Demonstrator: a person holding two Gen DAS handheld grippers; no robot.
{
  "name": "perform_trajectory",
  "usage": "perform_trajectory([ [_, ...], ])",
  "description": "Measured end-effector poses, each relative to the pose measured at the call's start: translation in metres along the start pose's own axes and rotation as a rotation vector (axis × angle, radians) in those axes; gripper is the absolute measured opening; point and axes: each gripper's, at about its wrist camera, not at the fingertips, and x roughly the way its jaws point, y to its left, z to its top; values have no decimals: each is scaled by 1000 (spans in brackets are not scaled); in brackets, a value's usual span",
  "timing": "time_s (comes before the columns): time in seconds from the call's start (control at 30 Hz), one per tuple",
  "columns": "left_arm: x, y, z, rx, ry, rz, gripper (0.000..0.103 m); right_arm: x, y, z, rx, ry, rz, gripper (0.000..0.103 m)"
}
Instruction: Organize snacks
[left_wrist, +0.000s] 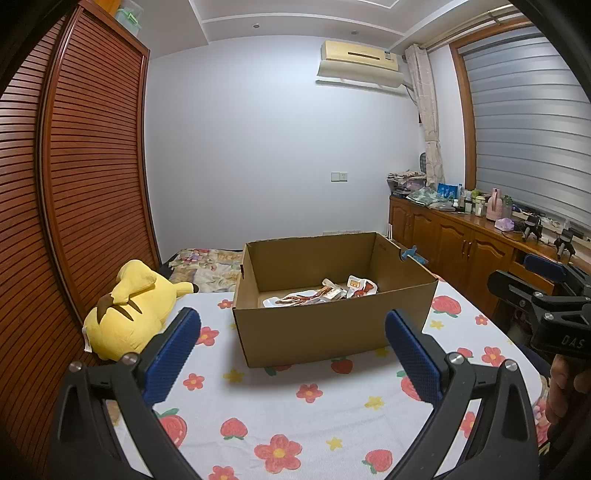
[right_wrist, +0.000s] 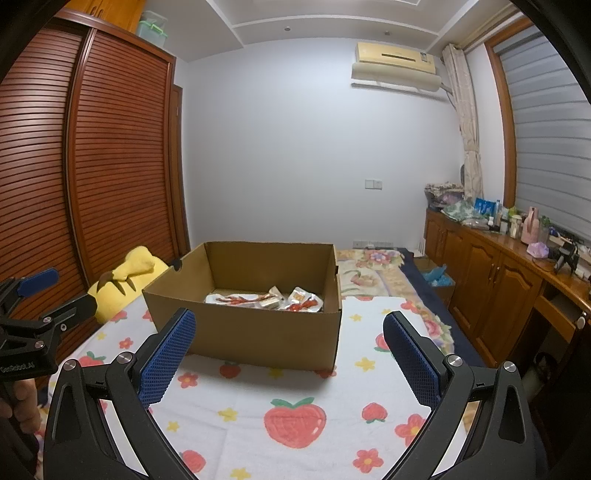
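Note:
An open brown cardboard box (left_wrist: 325, 325) (right_wrist: 258, 332) stands on a white cloth printed with strawberries and flowers. Several snack packets (left_wrist: 325, 293) (right_wrist: 269, 300), white and silver with red print, lie on its floor. My left gripper (left_wrist: 293, 356) hovers open above the cloth, short of the box's near wall, with nothing between its blue pads. My right gripper (right_wrist: 290, 356) is open too, empty, in front of the box's near right corner. Each gripper shows at the edge of the other's view, held by a hand.
A yellow plush toy (left_wrist: 129, 306) lies left of the box, against a slatted wooden wardrobe (left_wrist: 74, 184). A wooden cabinet (right_wrist: 498, 288) with bottles and clutter on top runs along the right wall under a window. A flowered quilt (right_wrist: 373, 273) lies behind the box.

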Motion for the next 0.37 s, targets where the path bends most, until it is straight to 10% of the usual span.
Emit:
perform_trajectory([
  [0.37, 0, 0, -1, 0, 0, 1, 101, -1, 0, 2, 1, 0, 3, 103],
])
